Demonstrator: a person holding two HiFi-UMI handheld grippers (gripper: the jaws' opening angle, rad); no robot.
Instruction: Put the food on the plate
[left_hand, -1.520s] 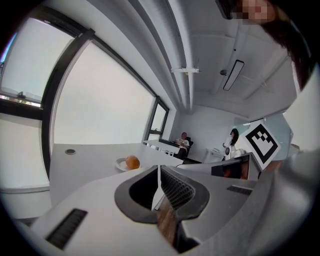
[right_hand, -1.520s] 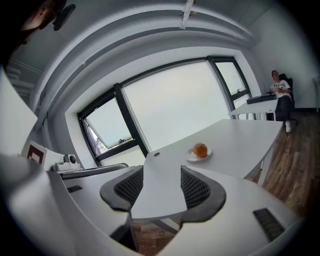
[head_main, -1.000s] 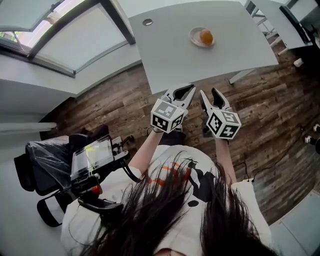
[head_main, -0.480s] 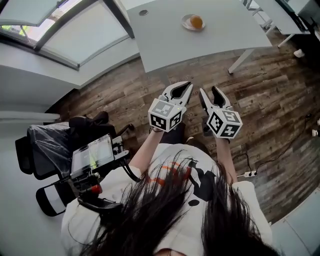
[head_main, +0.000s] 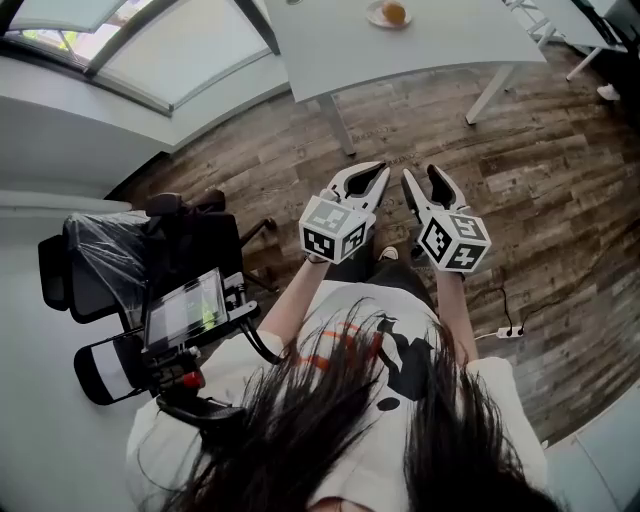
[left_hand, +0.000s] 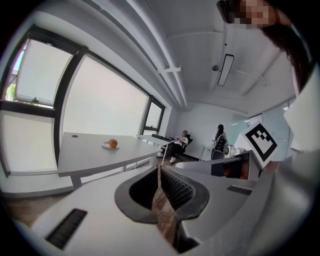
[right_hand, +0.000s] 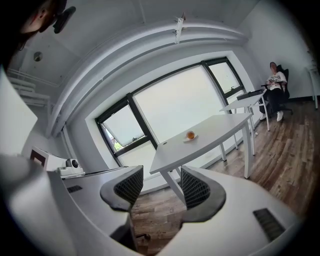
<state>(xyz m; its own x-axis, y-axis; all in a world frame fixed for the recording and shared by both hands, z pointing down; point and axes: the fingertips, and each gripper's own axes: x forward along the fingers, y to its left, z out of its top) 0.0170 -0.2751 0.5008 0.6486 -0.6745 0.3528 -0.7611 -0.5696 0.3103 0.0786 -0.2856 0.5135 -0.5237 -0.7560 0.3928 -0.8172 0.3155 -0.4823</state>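
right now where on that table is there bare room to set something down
Nearly all of the table is bare: the whole stretch between the plate and the near edge, and the end by the cable hole. Only the plate, with the food on it, takes up room.

Your white table (head_main: 400, 50) is standing on the wood floor (head_main: 560, 150), carrying a small plate (head_main: 377, 16) with an orange fruit (head_main: 394, 13) sitting on it.
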